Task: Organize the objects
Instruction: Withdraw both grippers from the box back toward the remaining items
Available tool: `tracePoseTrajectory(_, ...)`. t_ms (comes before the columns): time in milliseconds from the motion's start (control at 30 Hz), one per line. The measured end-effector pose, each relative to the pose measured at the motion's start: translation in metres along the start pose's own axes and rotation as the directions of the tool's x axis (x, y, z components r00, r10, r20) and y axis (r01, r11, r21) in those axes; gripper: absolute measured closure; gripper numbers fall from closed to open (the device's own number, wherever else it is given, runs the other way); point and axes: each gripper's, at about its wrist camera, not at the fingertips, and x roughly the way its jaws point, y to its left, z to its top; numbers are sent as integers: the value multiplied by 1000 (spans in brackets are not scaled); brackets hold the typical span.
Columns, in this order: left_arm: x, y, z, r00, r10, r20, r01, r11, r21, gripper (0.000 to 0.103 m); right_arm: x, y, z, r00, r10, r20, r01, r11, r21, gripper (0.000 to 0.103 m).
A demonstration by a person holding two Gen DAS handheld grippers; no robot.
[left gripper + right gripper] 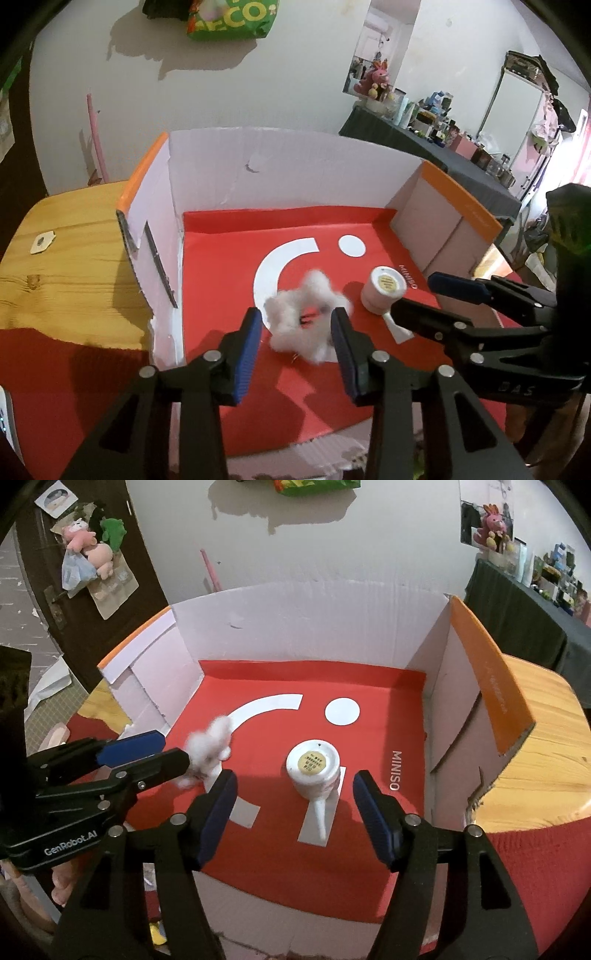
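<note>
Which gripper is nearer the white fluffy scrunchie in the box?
Left. The left gripper has its open fingers on either side of the fluffy scrunchie. The right gripper is off to the side, open around the white jar.

The box point(314, 627) has pale walls, orange flaps and a red floor printed with white shapes. The fluffy ring point(308, 317) is white. The jar point(313, 772) is white with a yellow round label. The table point(70, 266) is light wood grain. Each hand-held gripper is black with blue pads point(246, 356).
</note>
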Motion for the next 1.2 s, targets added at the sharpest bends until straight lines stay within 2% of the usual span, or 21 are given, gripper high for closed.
tracePoseTrajectory(167, -7, -4, -4, 1000, 4, 5, -4, 1000, 8, 62, -8, 2, -5, 1000, -6, 16, 6, 1000, 2, 37)
tracePoseTrajectory(233, -10, -4, -6, 1000, 6, 8, -6, 1000, 9, 56, -12, 3, -7, 1000, -8, 24, 8, 1000, 4, 32)
tracePoseTrajectory(367, -19, -6, -10, 1000, 8, 19, -8, 1000, 12, 54, -20, 7, -10, 999, -11, 39, 11, 1000, 0, 31)
tracePoseTrajectory(433, -23, -6, -12, 1000, 7, 26, -7, 1000, 12, 49, -24, 9, -11, 999, -11, 48, 11, 1000, -3, 30)
tracePoseTrajectory(533, -29, -7, -15, 999, 9, 36, -9, 1000, 13, 45, -31, 13, -14, 998, -15, 66, 16, 1000, -12, 23)
tracePoseTrajectory(700, -40, -9, -21, 998, 23, 52, -25, 999, 24, 37, -43, 19, -19, 996, -24, 89, 26, 999, -23, 22)
tracePoseTrajectory(833, -47, -9, -26, 998, 29, 58, -30, 999, 29, 35, -51, 21, -24, 994, -33, 106, 36, 999, -26, 18)
tracePoseTrajectory(967, -53, -11, -32, 997, 32, 67, -34, 999, 36, 25, -59, 22, -32, 992, -31, 119, 34, 999, -22, 18)
tracePoseTrajectory(1067, -58, -13, -37, 996, 44, 76, -47, 998, 43, 21, -64, 22, -38, 991, -35, 131, 37, 999, -16, 10)
tracePoseTrajectory(1133, -61, -14, -39, 995, 48, 82, -52, 998, 43, 16, -68, 22, -42, 990, -34, 139, 36, 999, -10, 8)
tracePoseTrajectory(1200, -64, -15, -42, 995, 51, 89, -55, 998, 41, 15, -72, 22, -46, 988, -37, 147, 38, 999, -6, 8)
